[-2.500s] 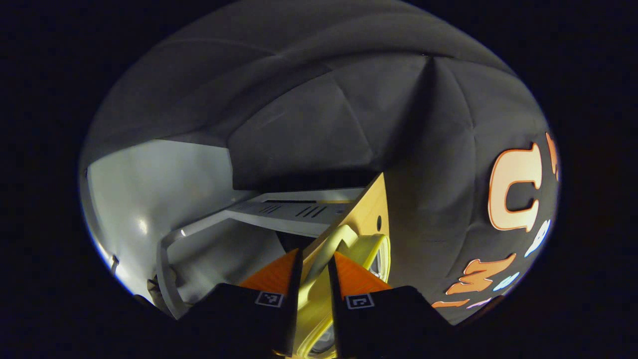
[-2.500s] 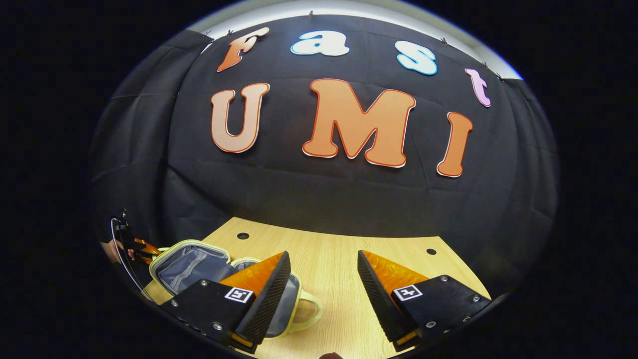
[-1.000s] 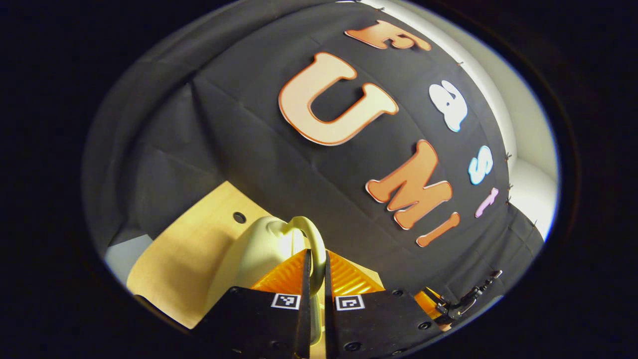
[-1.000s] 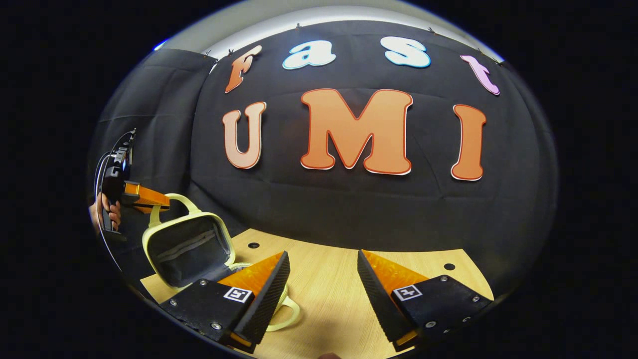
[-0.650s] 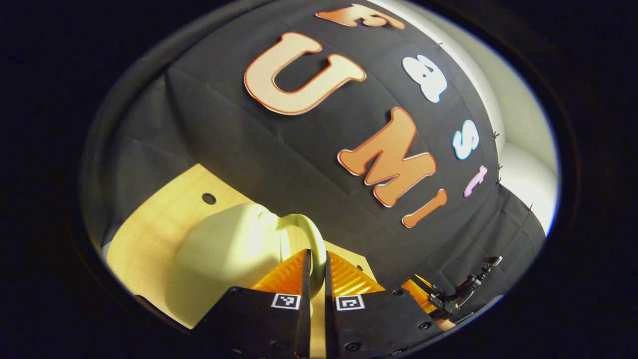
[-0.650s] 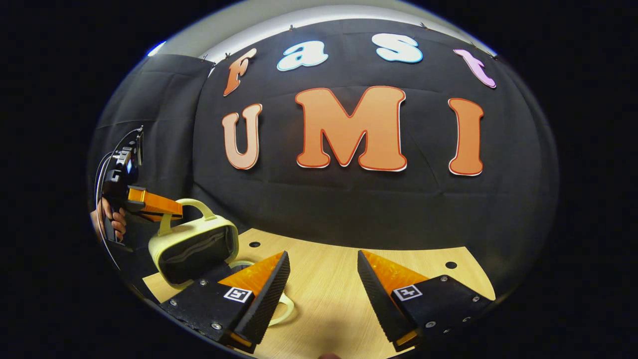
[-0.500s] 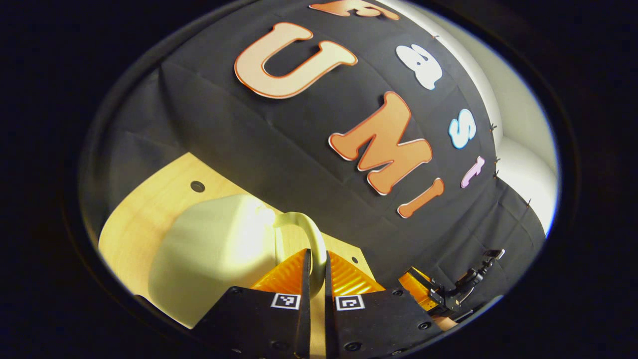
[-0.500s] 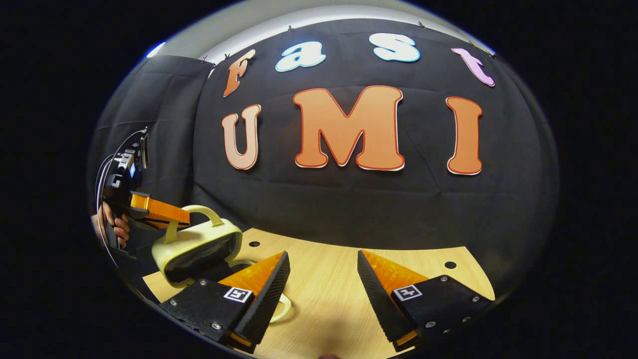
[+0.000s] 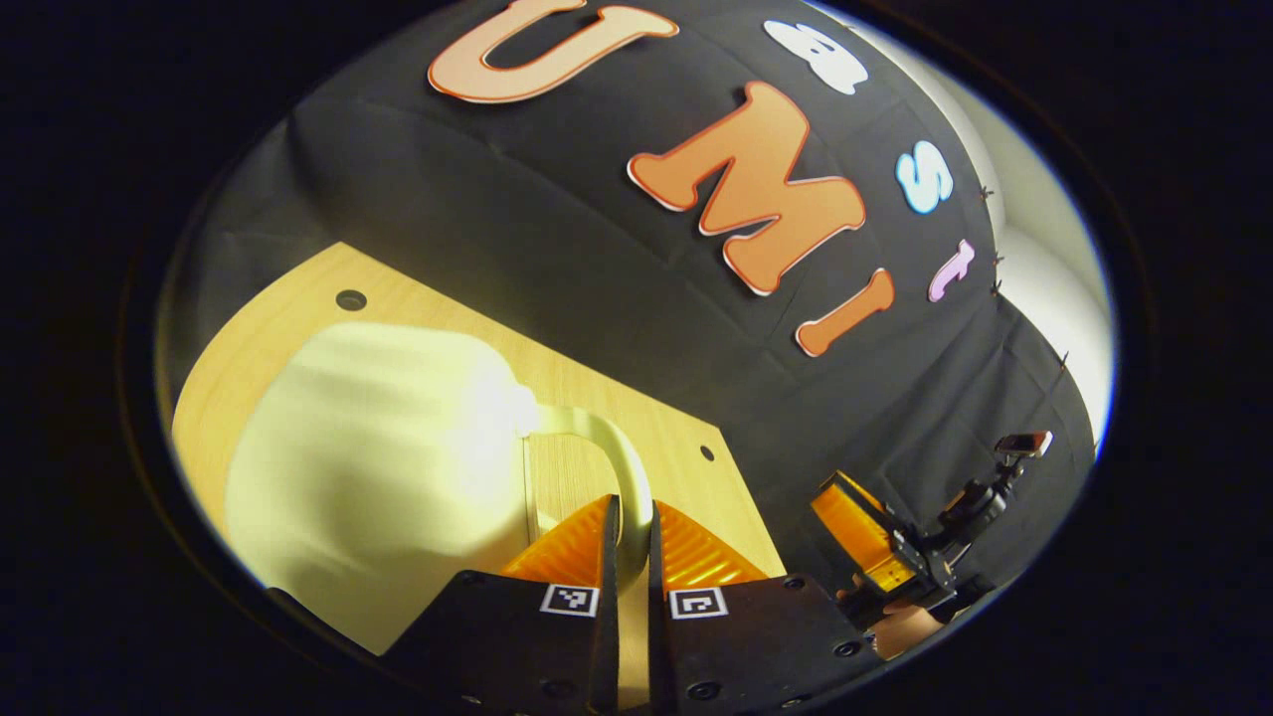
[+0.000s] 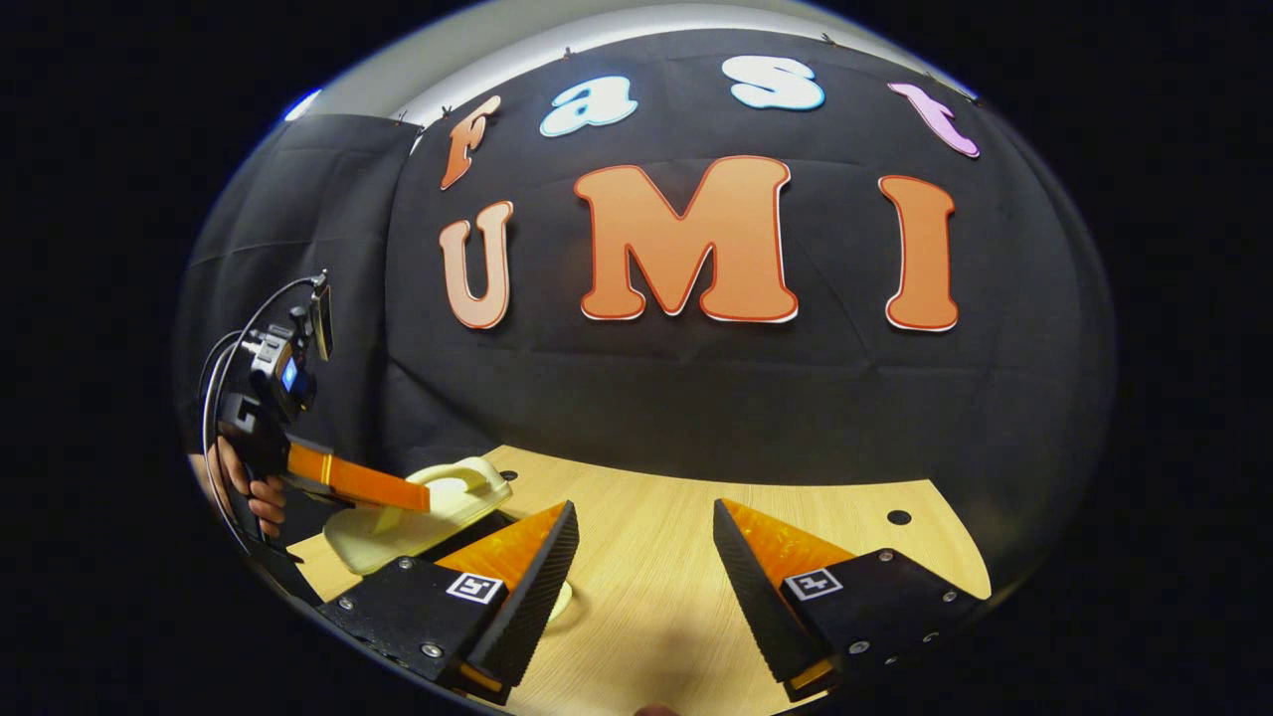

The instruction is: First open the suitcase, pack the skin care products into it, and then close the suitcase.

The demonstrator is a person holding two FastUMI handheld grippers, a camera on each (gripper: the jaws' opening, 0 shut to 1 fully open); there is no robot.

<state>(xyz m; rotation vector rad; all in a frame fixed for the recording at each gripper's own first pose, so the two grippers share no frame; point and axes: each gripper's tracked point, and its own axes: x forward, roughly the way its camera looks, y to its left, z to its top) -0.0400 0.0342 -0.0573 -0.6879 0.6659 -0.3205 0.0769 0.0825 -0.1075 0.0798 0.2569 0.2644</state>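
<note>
Two grippers are at work over the wooden table (image 10: 676, 557), and the pale yellow suitcase (image 9: 368, 457) lies on it at its left end, the lid lowered almost flat onto the base. The left gripper (image 9: 629, 542) is clenched on the lid's curved handle (image 9: 612, 462), both fingers pressing the thin loop between them; in the right gripper view the same gripper (image 10: 398, 494) reaches in from the left with a hand (image 10: 261, 497) behind it, gripping the handle on top of the shell. The right gripper (image 10: 644, 557) hangs released, its fingers spread wide over bare table, touching nothing, just to the right of the suitcase. By the look of it the closing step is nearly done, though whether the lid is fully seated or the zip fastened cannot be told from here. The shell looks like moulded, semi-stiff material, light and smooth, so it should swing easily on its hinge but may spring back or slide on the wood if pushed sideways. The handle is the natural place to take hold, narrow enough for the fingers; it appears flexible, so the pull should run along its loop, and the free gripper could steady the base.
</note>
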